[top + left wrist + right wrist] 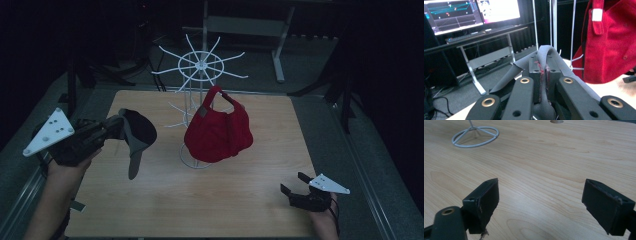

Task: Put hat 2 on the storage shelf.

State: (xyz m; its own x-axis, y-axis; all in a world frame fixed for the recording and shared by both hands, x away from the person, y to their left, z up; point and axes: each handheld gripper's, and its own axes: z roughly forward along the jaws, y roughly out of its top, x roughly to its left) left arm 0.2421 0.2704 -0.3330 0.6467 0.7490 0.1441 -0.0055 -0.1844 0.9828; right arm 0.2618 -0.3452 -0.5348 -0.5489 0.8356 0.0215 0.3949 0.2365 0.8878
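A dark grey cap (136, 134) hangs in the air over the table's left side, its brim pointing down. My left gripper (114, 125) is shut on its fabric. In the left gripper view the grey cap fabric (549, 53) is pinched between the two black jaws. A red cap (218, 131) hangs on a white wire rack (199, 64) at the table's middle; the red cap (609, 42) is just to the right of the held cap. My right gripper (294, 183) rests low at the front right, open, with nothing between its fingers (486, 200).
The rack's ring base (475, 136) stands on the wooden table (250, 200). Beyond the table stand a metal desk frame (277, 40) and lit monitors (474, 12). Free room lies at the table's front middle.
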